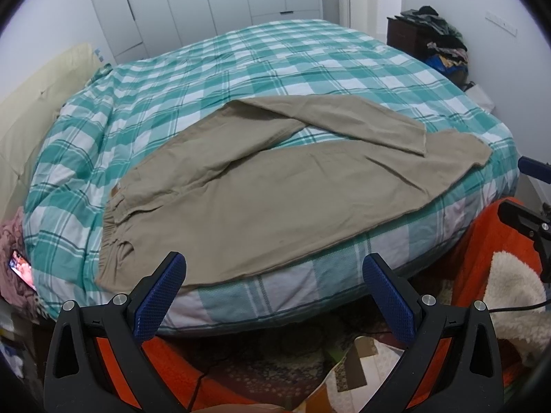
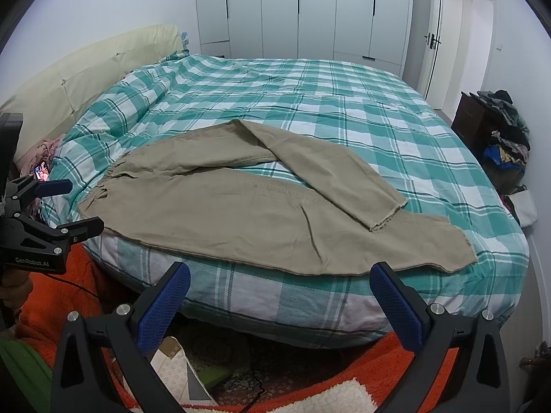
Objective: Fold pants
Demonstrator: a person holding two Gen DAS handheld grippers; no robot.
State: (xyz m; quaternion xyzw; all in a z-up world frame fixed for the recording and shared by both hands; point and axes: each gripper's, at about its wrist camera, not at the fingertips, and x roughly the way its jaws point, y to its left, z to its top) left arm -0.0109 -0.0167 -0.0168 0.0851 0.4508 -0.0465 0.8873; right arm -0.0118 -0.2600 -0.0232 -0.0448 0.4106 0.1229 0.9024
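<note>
1. Khaki pants (image 1: pixel 241 199) lie spread flat on the bed's (image 1: pixel 310 65) green-and-white plaid cover, near its front edge.
2. White wardrobe (image 2: pixel 299 7) behind, clothes pile (image 2: pixel 506 137) by the wall.
3. Left tool (image 1: pixel 273 280) and right tool (image 2: pixel 280 290) both gape wide, holding nothing, short of the mattress.

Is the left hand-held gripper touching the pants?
Apart. In the right wrist view the left hand-held gripper hangs open beside the bed, with checked bedding visible between its fingertips and the waistband of the pants.
</note>
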